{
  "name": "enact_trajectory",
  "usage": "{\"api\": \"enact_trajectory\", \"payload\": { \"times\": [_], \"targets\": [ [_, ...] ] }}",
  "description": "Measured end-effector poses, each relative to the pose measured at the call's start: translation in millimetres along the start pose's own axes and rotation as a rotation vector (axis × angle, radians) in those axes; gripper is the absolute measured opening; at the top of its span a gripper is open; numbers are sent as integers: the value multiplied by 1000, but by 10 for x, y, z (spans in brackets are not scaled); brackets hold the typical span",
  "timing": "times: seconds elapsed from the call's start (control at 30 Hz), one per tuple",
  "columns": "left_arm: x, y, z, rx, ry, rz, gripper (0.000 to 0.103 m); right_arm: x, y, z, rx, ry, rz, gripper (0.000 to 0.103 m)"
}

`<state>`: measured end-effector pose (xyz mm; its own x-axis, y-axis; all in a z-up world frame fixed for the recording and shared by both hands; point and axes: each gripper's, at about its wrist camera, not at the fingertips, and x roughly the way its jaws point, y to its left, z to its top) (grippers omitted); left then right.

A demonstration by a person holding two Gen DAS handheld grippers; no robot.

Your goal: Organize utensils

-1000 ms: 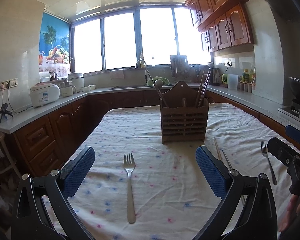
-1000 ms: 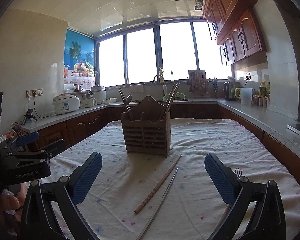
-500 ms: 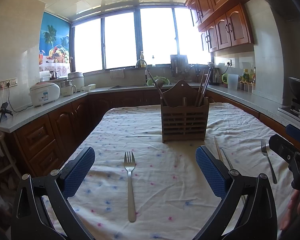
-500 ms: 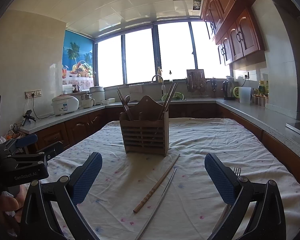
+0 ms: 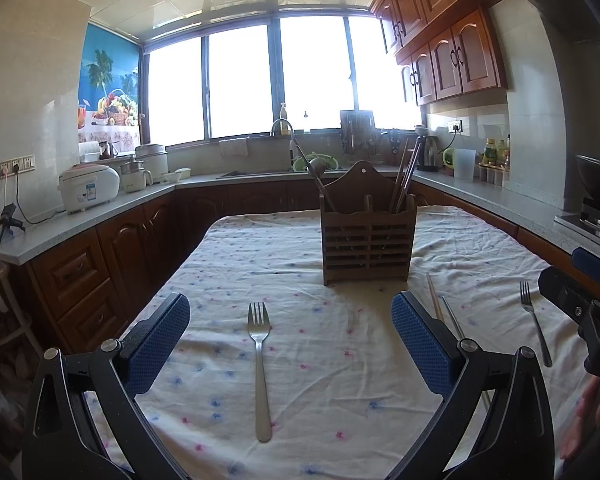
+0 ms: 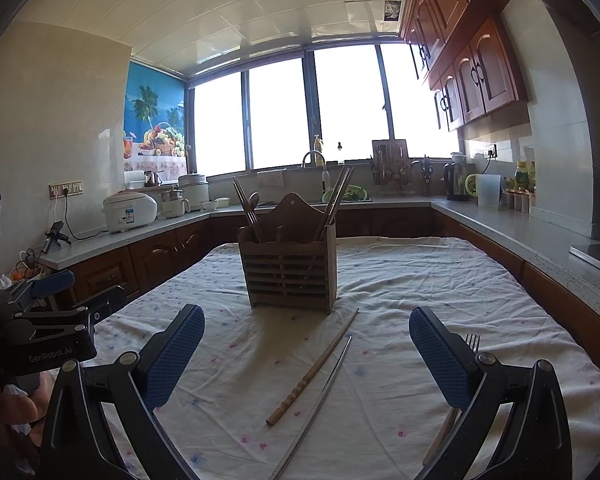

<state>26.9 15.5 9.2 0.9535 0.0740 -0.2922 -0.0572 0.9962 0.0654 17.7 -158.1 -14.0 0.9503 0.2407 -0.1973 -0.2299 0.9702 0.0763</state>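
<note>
A brown wooden utensil holder (image 5: 367, 238) (image 6: 291, 268) stands mid-table with chopsticks and a spoon upright in it. A steel fork (image 5: 259, 364) lies on the cloth between the blue pads of my left gripper (image 5: 290, 344), which is open and empty above it. A wooden chopstick (image 6: 314, 366) and a metal chopstick (image 6: 320, 404) lie side by side between the pads of my right gripper (image 6: 306, 354), also open and empty. A second fork (image 5: 532, 322) (image 6: 471, 342) lies to the right, partly hidden behind the right gripper's pad.
The table wears a white cloth (image 5: 300, 256) with small coloured dots. Brown cabinets and grey counters (image 5: 112, 204) ring it, with a rice cooker (image 5: 88, 192) at left and a sink under the window. A person's hand (image 6: 12, 404) shows at the lower left.
Both grippers stay open and almost still. The right wrist view has drifted slightly, so the holder sits a little further left in it.
</note>
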Motion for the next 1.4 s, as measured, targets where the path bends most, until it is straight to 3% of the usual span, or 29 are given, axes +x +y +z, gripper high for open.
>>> {"api": "enact_trajectory", "payload": {
  "times": [1.4],
  "targets": [
    [42, -30, 10, -16, 29, -32, 103, 10, -49, 86, 27, 17, -13, 103]
  ]
}}
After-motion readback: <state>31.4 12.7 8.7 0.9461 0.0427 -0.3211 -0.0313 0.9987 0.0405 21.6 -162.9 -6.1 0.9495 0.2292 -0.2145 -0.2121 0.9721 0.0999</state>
